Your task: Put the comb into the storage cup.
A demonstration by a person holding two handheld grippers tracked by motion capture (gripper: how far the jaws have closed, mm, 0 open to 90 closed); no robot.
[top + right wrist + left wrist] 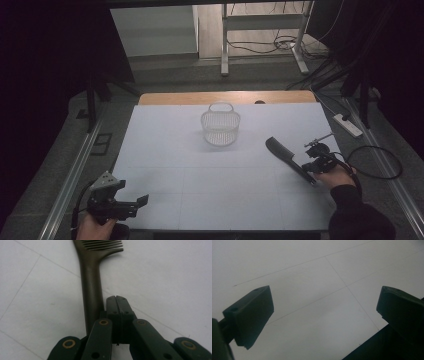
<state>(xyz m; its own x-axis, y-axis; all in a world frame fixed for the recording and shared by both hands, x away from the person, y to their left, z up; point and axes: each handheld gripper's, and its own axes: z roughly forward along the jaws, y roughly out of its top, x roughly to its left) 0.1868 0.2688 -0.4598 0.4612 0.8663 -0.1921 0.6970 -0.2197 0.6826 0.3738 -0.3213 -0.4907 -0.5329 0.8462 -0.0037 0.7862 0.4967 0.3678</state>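
Right gripper view: the right gripper (117, 302) has its two black jaws pressed flat together with nothing between them, their tips lying just beside the long handle of one dark comb (91, 290). The handle runs up along the left of the closed jaws, and whether it touches them cannot be told. The comb's row of teeth fans out at the top of that picture, over the white table cover.

In the high view the same gripper (314, 165) sits at the right side of the table (165, 150), held in one hand (337, 176) with a dark sleeve behind it. The comb (285, 155) lies flat on the white surface, its toothed end pointing away toward the far middle of the table and its handle end by the gripper.

The left gripper (135, 202) rests at the near left corner, held in the other hand (95, 227). In the left gripper view its two jaws stand spread wide, bare white table between them.

One small white wire basket (220, 125) with a loop handle stands upright near the far middle of the table, well apart from the comb and both grippers.

Count on the table: two grippers, one comb, one basket.
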